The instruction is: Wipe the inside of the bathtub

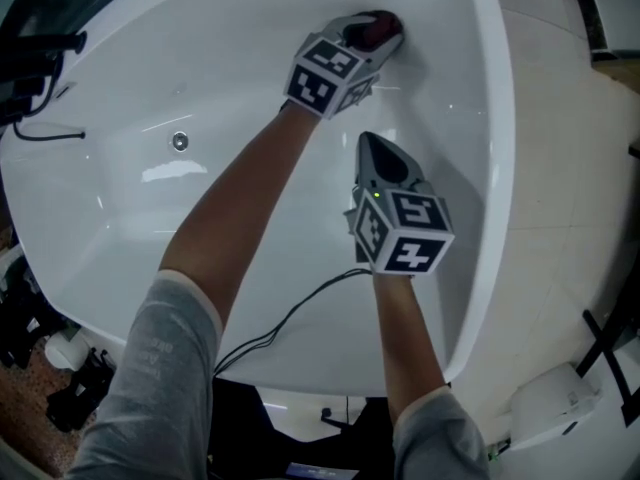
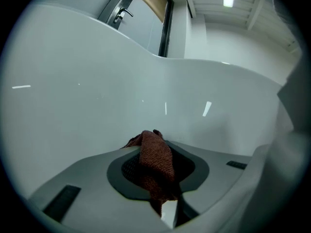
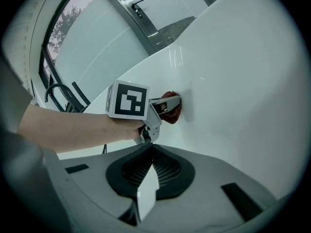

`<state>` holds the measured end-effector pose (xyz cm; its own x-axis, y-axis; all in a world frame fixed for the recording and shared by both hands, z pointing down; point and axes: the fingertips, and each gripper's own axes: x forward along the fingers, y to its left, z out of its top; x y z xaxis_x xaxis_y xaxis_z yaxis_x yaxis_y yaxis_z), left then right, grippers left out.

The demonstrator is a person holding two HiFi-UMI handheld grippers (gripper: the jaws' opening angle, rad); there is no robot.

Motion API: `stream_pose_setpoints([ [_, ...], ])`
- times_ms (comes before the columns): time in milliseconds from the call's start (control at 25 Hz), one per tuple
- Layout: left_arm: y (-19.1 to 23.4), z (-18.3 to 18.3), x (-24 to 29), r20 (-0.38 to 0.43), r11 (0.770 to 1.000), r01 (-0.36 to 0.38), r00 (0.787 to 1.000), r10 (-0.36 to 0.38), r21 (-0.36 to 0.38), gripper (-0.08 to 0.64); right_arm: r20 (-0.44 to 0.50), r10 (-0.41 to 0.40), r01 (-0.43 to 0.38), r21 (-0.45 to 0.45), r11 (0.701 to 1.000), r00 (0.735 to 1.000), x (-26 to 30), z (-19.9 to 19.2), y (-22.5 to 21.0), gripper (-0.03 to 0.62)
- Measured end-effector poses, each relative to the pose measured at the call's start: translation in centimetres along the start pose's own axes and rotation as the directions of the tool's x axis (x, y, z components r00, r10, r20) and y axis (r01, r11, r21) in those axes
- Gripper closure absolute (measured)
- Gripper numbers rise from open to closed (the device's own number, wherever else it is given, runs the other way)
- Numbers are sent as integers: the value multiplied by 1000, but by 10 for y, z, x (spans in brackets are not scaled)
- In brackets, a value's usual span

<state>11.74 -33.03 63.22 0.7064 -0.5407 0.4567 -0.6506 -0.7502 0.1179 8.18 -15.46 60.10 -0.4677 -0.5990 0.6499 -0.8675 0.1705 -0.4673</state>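
Left gripper view: a soft, limp cloth [image 2: 155, 152] is pinched at its bunched middle by the left claw [image 1: 368, 36] against the far bathtub [image 1: 250, 78] wall, while the right claw [image 1: 375, 153] is closed on nothing.

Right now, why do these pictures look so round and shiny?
Left and right gripper views: fisheye lenses bend edges and blacken corners. Left gripper view: bright glare streaks the bathtub wall; the cloth looks sharp. Head view: glare beside the drain.

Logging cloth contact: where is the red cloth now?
Clamped in the left gripper, the red cloth presses against the bathtub wall, top centre of the head view.
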Motion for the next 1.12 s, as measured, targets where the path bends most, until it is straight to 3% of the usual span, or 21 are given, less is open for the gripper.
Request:
stream_pose_setpoints([
  [160,3,-26,4,-26,1000,10,1000,-9,12,472,-11,-8,8,15,1000,1000,16,-14,-5,586],
  [760,19,-139,13,-155,999,-2,988,-6,-51,472,-27,-32,33,54,998,999,60,-39,-27,586],
  [1000,28,-200,19,-265,998,-15,964,-2,-63,471,-51,-39,42,65,997,998,76,-55,-34,586],
  [1120,32,-229,22,-346,999,-6,938,-10,-45,471,-70,-41,44,45,998,997,82,-61,-34,586],
])
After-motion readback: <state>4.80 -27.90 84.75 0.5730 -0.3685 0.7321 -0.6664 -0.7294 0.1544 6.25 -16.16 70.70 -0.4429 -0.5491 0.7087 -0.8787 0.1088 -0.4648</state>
